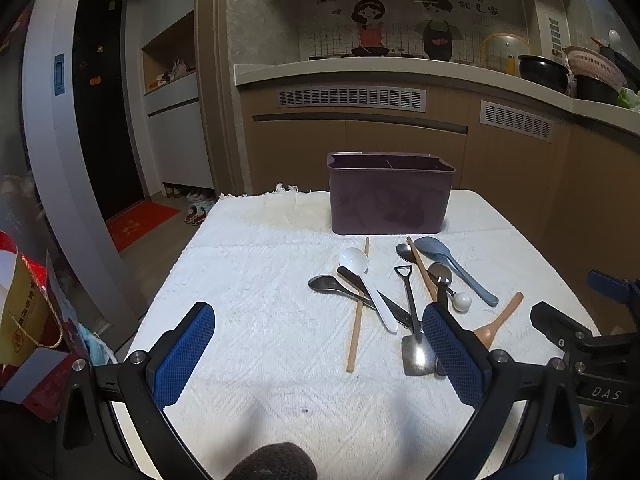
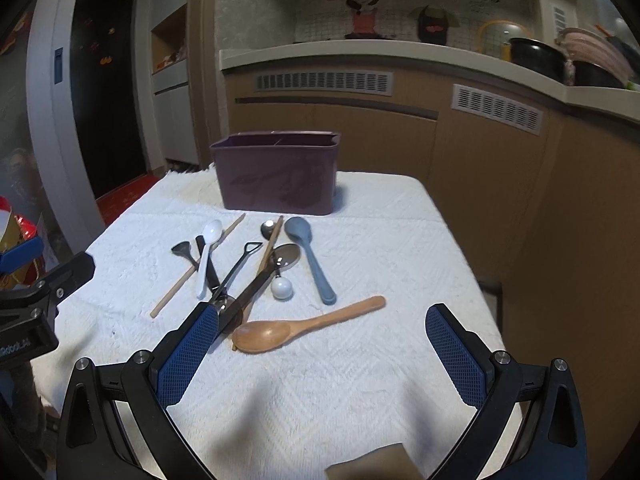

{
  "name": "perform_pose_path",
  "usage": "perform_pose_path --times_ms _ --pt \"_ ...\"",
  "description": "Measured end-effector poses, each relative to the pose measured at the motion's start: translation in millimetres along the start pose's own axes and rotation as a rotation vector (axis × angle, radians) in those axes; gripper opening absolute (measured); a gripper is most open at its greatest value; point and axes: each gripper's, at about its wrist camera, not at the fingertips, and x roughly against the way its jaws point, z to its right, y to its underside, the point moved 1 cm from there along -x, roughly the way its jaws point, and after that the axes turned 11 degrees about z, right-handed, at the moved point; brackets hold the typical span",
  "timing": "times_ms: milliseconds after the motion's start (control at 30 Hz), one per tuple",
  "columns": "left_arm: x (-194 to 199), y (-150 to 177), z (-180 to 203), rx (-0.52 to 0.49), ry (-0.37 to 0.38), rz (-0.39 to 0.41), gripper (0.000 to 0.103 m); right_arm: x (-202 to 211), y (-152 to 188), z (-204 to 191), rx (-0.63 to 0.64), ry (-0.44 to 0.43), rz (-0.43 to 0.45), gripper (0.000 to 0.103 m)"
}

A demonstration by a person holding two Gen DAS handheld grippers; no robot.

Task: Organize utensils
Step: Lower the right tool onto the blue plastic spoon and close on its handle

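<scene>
Both grippers — left gripper (image 1: 318,340) and right gripper (image 2: 322,344) — hover wide open, empty, above the white textured cloth (image 2: 360,380). Nothing appears sorted yet: wooden spoon (image 2: 304,326), white plastic spoon (image 1: 370,288), chopsticks (image 1: 358,316) and metal pieces lie jumbled before the purple divided holder (image 1: 390,194).

We see white cloth (image 1: 260,280) bare on left half and along near edge: free passage there. Utensil pile (image 1: 396,292) clutters centre-right, handles crossing, little gap between pieces. Purple caddy (image 1: 390,194) stands upright at far edge behind pile, top open, walls block low approach from front. Wooden spoon (image 2: 304,326) lies apart from pile, bare cloth around it and to its right. Counter (image 2: 400,52) well behind table.
</scene>
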Motion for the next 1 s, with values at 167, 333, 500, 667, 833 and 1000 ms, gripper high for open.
perform_pose_path --times_ms 167,333,500,667,833,1000 --pt "-26.4 -9.3 3.8 -0.007 0.017 0.002 0.103 -26.7 -13.4 4.9 -0.018 -0.001 -0.018 0.103" --pt "-57.4 -21.0 11.0 -0.031 0.064 -0.002 0.103 -62.0 -29.0 19.5 -0.061 -0.016 -0.074 0.103" --pt "-88.0 -25.6 10.6 -0.04 0.069 -0.073 0.103 -98.9 -42.5 25.9 -0.023 -0.056 -0.131 0.097" --pt "-98.6 -31.1 4.4 -0.073 0.02 -0.075 0.103 -142.2 -48.3 22.9 0.019 -0.132 -0.217 0.064" --pt "-104.6 -32.7 -14.6 -0.027 0.022 -0.087 0.103 -176.2 -47.9 8.7 0.086 -0.213 -0.278 0.057" --pt "-107.8 -32.3 -33.5 -0.006 -0.004 -0.086 0.103 -196.4 -51.2 -8.0 0.148 -0.241 -0.304 0.055"
